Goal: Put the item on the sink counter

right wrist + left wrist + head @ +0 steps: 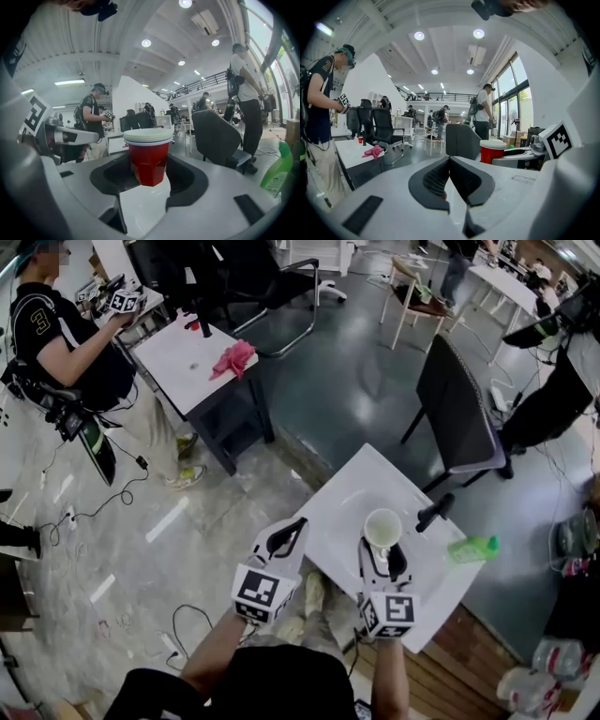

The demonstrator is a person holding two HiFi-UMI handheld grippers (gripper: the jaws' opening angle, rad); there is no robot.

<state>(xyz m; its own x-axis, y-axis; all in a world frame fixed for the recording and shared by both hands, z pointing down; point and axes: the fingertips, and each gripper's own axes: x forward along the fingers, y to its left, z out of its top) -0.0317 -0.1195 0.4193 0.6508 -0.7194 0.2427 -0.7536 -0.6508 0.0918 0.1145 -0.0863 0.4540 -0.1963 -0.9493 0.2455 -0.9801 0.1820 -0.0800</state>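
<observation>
A yellow-outlined numeral 3 (pixel 39 320) marks the sleeve of a person's black shirt (pixel 66 348); nothing else is legible.

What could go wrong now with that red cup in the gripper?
1. The right gripper grips the red cup only on its smooth, tapered lower sides, so it might slip or tip.
2. The green bottle sits right at the edge of the white table; a careless sweep could knock it off.
</observation>
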